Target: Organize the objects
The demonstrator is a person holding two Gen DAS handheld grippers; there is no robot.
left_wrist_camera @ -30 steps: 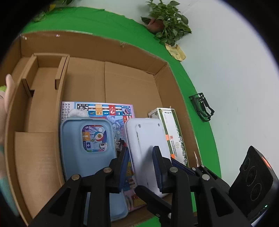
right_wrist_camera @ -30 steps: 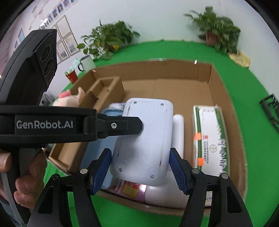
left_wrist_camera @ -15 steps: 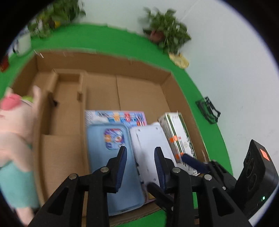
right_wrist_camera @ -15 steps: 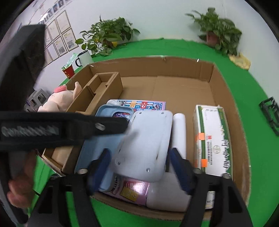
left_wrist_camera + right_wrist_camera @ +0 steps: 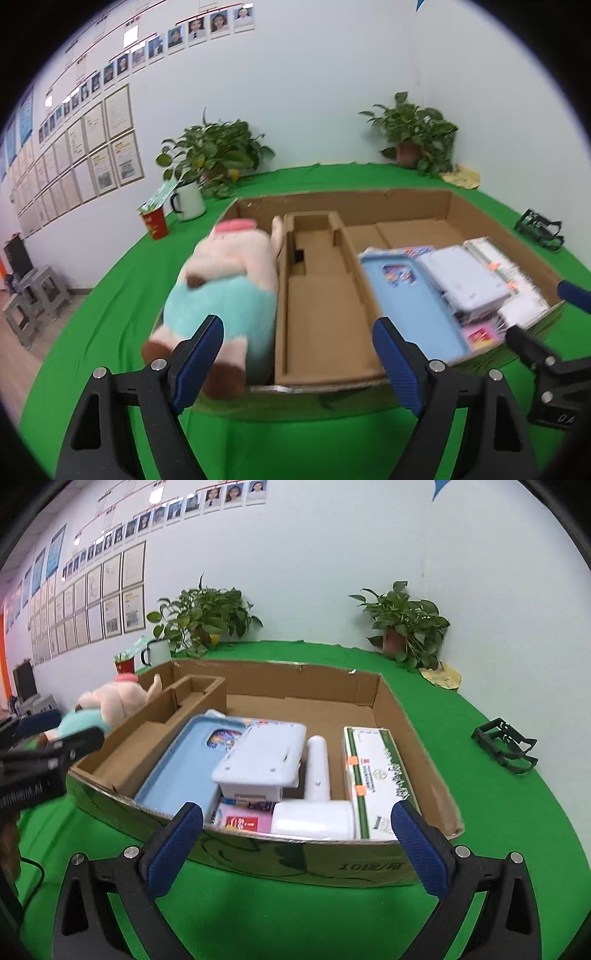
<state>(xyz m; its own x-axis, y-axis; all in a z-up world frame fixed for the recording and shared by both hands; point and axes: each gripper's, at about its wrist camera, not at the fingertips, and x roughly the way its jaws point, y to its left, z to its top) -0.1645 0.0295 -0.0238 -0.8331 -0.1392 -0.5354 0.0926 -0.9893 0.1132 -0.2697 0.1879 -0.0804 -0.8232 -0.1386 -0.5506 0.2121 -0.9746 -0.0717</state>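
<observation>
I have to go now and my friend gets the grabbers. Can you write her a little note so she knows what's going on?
Left gripper: open, empty, near the plush pig.
Right gripper: open, empty, in front of the cardboard box.
Done: white case, blue case, white bottle and green-and-white carton lie in the box.
Left: the pig sits outside the box's left wall. It probably goes in next.
</observation>
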